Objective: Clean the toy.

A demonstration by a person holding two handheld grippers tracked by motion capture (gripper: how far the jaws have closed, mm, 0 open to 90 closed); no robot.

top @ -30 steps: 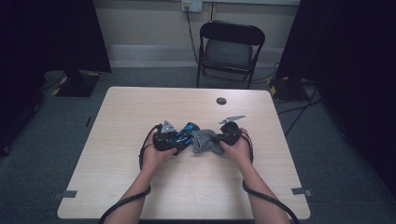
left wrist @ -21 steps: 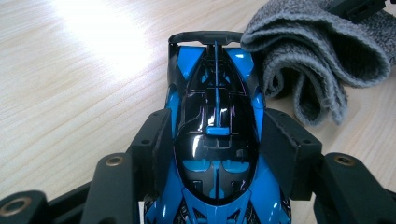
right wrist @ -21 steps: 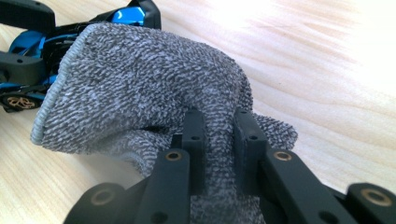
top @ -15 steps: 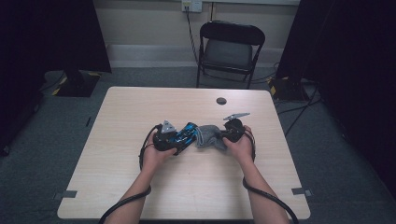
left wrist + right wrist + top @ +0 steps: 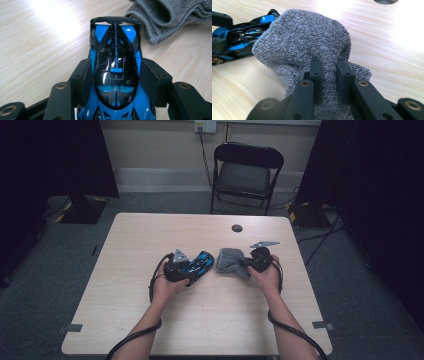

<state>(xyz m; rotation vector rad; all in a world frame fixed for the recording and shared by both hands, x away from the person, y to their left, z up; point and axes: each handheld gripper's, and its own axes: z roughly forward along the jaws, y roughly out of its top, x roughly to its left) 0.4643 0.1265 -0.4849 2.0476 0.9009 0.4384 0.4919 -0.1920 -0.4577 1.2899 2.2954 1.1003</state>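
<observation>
Fuzzy grey knit sock point(image 5: 307, 42) beside glossy blue-black toy car point(image 5: 116, 75)

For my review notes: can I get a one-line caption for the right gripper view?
Right hand-held gripper pinching a fold of grey knitted cloth on the wooden table, blue toy car beside it.
</observation>
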